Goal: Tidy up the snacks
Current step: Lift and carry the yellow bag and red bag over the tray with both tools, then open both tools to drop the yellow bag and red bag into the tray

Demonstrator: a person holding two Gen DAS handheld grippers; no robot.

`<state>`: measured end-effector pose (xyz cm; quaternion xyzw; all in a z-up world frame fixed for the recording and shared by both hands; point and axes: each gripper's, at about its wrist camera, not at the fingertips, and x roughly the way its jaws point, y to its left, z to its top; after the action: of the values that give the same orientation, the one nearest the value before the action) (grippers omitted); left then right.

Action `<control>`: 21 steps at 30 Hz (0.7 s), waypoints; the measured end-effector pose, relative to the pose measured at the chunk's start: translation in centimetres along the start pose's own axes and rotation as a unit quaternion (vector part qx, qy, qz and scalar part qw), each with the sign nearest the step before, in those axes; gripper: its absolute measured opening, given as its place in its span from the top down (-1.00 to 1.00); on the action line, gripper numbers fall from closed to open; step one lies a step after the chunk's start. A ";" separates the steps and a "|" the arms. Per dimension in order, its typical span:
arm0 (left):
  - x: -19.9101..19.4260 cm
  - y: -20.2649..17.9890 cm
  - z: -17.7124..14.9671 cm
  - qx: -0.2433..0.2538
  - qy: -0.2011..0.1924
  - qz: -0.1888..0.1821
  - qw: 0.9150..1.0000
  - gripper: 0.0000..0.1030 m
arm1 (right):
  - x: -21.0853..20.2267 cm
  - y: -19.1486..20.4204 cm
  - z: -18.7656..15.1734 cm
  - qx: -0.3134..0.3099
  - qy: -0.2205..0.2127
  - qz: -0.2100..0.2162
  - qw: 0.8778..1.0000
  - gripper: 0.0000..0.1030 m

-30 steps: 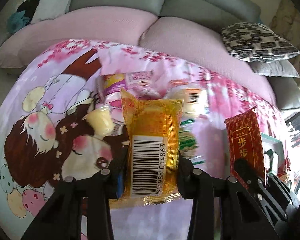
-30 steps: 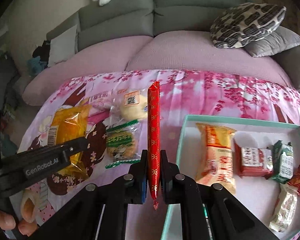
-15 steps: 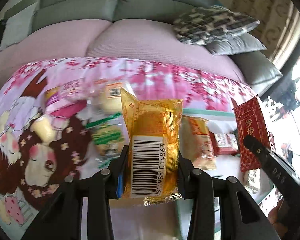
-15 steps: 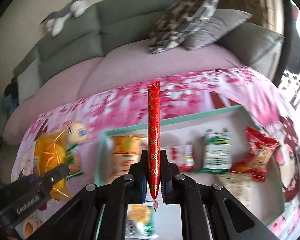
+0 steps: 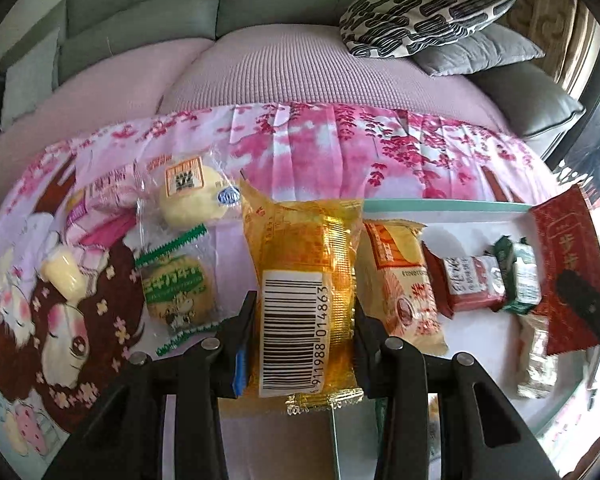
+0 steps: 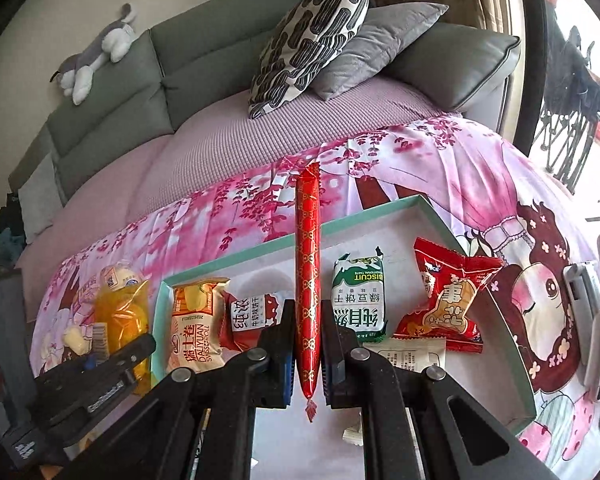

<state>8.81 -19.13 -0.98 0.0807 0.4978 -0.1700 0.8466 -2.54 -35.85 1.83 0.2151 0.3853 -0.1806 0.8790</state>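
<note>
Two grippers each clench a snack above the teal tray [image 6: 364, 222]: the left gripper [image 5: 300, 344] grasps a yellow packet [image 5: 304, 280], the right gripper [image 6: 306, 344] a thin red packet [image 6: 308, 264]. Five more snacks lie in the tray, others beside it on the pink cloth [image 5: 320, 156].

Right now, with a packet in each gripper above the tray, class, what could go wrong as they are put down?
1. The yellow packet in the left gripper hangs over the tray's left rim; dropped there, it may land half outside.
2. The right gripper pinches the red packet by its thin edge, upright; released, it could topple onto the green biscuit packet.
3. The tray is already crowded, so packets may pile up.
</note>
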 end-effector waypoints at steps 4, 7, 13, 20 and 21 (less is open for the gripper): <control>0.5 -1.0 0.2 0.015 -0.004 0.025 1.000 0.19 | 0.1 -0.3 -0.1 0.005 0.004 0.006 1.000 0.79; 0.6 -1.3 0.3 0.019 -0.007 0.032 0.999 0.19 | 0.3 -0.7 -0.2 0.010 0.009 0.009 1.000 0.79; 0.3 -2.5 0.1 0.041 -0.015 0.053 0.998 0.19 | 0.6 -2.1 -0.2 0.032 0.018 0.007 0.999 0.79; -0.1 -2.8 0.1 0.037 -0.014 0.032 0.999 0.19 | 0.5 -3.0 -0.2 0.044 0.019 0.013 0.999 0.79; -0.2 -2.8 0.1 0.033 -0.011 0.021 0.999 0.19 | 0.5 -3.1 -0.3 0.045 0.019 0.015 0.999 0.79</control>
<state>7.76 -21.73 -0.65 0.1178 0.4809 -0.1692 0.8522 -3.89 -38.38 0.58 0.2639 0.3903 -0.1808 0.8633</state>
